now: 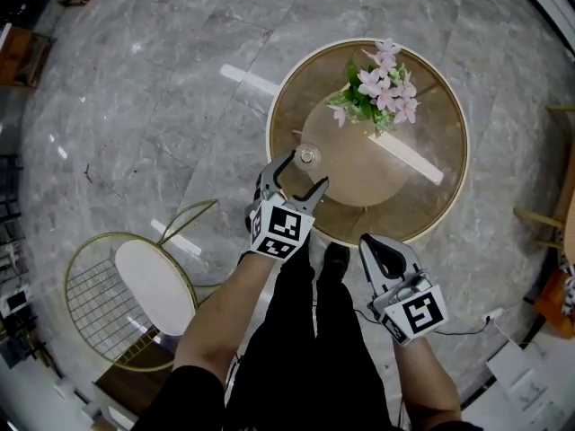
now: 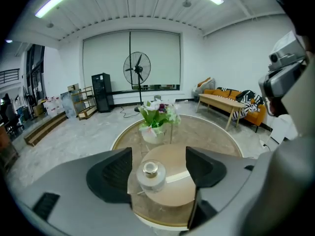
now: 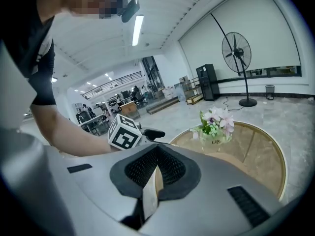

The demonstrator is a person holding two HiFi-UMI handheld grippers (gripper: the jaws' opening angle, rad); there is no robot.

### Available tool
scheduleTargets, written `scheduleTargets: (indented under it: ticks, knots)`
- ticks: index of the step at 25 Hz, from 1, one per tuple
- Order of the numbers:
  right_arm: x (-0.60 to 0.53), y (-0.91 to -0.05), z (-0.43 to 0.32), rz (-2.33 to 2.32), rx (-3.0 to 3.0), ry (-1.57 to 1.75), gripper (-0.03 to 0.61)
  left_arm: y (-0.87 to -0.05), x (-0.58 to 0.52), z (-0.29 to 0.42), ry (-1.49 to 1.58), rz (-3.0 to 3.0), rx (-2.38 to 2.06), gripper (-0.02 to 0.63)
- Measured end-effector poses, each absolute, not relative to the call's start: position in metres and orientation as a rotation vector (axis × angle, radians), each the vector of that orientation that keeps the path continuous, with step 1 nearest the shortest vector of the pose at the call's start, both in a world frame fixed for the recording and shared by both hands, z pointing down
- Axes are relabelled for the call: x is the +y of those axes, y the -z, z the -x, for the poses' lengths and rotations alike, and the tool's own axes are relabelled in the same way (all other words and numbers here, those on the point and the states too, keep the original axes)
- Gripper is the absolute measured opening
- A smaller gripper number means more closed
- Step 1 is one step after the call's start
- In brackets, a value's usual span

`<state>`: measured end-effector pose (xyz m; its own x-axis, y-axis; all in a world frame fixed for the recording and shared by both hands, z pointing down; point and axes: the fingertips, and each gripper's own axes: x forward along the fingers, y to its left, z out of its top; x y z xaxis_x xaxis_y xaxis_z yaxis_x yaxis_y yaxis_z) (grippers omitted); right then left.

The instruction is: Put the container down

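The container (image 1: pixel 308 157) is a small clear glass jar with a metal cap. It stands upright on the near-left edge of a tan round disc (image 1: pixel 377 173) on the glass table. My left gripper (image 1: pixel 305 171) is open, with a jaw on each side of the jar. In the left gripper view the jar (image 2: pixel 150 176) sits between the dark pads (image 2: pixel 110 173), nearer the left one, with a gap on each side. My right gripper (image 1: pixel 382 257) is shut and holds nothing. It stays back from the table's near edge, beside the person's legs.
The round glass table has a gold rim (image 1: pixel 454 214). A vase of pink flowers (image 1: pixel 379 88) stands at its far side. A gold wire chair with a white seat (image 1: pixel 148 285) stands on the marble floor to the left. A wooden bench and an orange sofa (image 2: pixel 236 107) are further off.
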<state>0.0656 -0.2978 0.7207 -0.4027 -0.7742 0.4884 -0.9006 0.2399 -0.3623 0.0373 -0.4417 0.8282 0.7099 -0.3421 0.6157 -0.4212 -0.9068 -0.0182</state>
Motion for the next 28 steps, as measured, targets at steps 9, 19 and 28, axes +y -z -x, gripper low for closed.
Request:
scheduleTargets:
  ticks: [9,19,28]
  knots:
    - [-0.292,-0.59,-0.068,-1.601,-2.38,-0.679,0.015,-0.643,-0.411,-0.026,-0.786,-2.886,-0.689,0.277]
    - [-0.274,-0.443,-0.095,-1.692,-2.437,-0.508,0.014,-0.462,-0.368,0.026,-0.708,-2.893,-0.911,0.09]
    - [-0.282,-0.371,-0.098,-1.81,-2.537,-0.47,0.012,-0.382,-0.369,0.054,-0.539,-2.816,-0.804,0.025]
